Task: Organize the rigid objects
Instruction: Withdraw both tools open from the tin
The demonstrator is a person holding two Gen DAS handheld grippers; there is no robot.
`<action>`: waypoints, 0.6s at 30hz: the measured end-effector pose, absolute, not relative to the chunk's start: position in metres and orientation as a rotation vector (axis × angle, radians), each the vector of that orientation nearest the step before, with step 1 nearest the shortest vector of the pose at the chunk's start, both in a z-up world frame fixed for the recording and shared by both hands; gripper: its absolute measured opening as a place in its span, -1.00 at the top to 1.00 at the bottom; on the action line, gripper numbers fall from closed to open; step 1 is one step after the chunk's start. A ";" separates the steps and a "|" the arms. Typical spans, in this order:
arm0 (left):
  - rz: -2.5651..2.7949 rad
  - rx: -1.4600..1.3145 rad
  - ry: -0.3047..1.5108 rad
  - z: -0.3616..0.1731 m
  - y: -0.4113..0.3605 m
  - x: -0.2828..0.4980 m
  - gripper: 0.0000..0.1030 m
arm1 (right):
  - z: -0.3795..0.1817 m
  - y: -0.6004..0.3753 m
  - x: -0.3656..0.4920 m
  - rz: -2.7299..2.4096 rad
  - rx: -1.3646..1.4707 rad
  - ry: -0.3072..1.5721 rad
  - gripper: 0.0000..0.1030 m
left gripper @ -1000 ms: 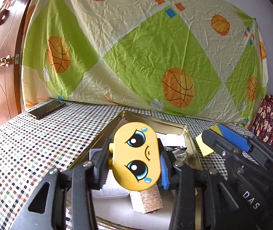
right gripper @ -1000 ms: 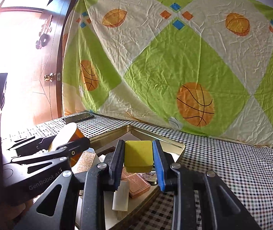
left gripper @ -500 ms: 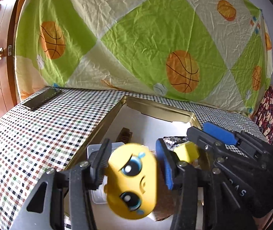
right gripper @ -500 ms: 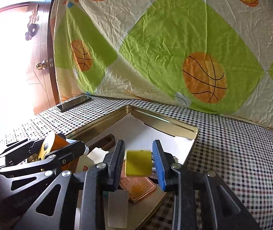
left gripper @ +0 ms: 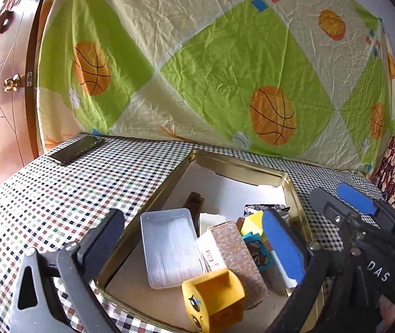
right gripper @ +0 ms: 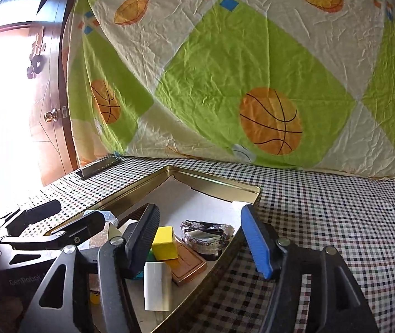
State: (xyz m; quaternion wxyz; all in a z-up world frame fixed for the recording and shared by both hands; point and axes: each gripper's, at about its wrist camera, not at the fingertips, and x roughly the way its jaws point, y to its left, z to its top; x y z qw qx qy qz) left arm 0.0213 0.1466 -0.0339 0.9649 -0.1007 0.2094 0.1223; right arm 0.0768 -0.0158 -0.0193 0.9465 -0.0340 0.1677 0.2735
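Note:
In the left wrist view my left gripper [left gripper: 194, 241] hangs over the gold tin tray [left gripper: 155, 194], its jaws opening wide with nothing between them. Below it the yellow cartoon-face toy [left gripper: 214, 302] lies on its side in the tray, next to a clear plastic box [left gripper: 169, 247] and a brown patterned box [left gripper: 233, 249]. In the right wrist view my right gripper [right gripper: 200, 240] is also opening, pads clear of everything. The yellow cube [right gripper: 165, 242] rests in the tray [right gripper: 211, 180] just behind its black finger, on a copper tin [right gripper: 189, 263].
A white block [right gripper: 157, 285] and a beaded piece [right gripper: 205, 234] also lie in the tray. A dark phone [left gripper: 76, 149] sits on the checked tablecloth at the far left. A basketball-print sheet [left gripper: 225, 69] hangs behind, and a wooden door [left gripper: 0, 83] stands at the left.
Both grippers opened. The yellow face toy dropped from the left jaws into the tray, and the yellow cube fell from the right jaws onto the tray's contents.

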 end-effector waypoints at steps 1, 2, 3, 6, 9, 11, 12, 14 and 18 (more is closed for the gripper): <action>0.253 -0.198 0.417 -0.032 0.146 0.019 -0.99 | -0.017 -0.017 0.074 0.547 -0.075 0.331 -0.35; 0.257 -0.194 0.412 -0.029 0.145 0.016 -0.99 | -0.016 -0.018 0.071 0.538 -0.082 0.320 -0.41; 0.256 -0.194 0.406 -0.027 0.144 0.014 -0.99 | -0.014 -0.019 0.069 0.533 -0.086 0.311 -0.43; 0.251 -0.181 0.385 -0.019 0.143 0.005 -0.99 | -0.008 -0.020 0.061 0.540 -0.090 0.293 -0.45; 0.268 -0.168 0.365 -0.012 0.145 -0.005 -0.99 | -0.001 -0.017 0.051 0.543 -0.116 0.263 -0.49; 0.275 -0.175 0.360 -0.009 0.150 -0.011 -0.99 | 0.002 -0.014 0.045 0.551 -0.129 0.250 -0.55; 0.284 -0.178 0.361 -0.009 0.152 -0.013 -0.99 | 0.004 -0.013 0.043 0.559 -0.130 0.245 -0.57; 0.303 -0.185 0.366 -0.007 0.158 -0.017 -0.99 | 0.007 -0.010 0.038 0.577 -0.133 0.235 -0.62; 0.321 -0.200 0.373 -0.004 0.166 -0.020 -0.99 | 0.011 -0.001 0.026 0.604 -0.166 0.212 -0.62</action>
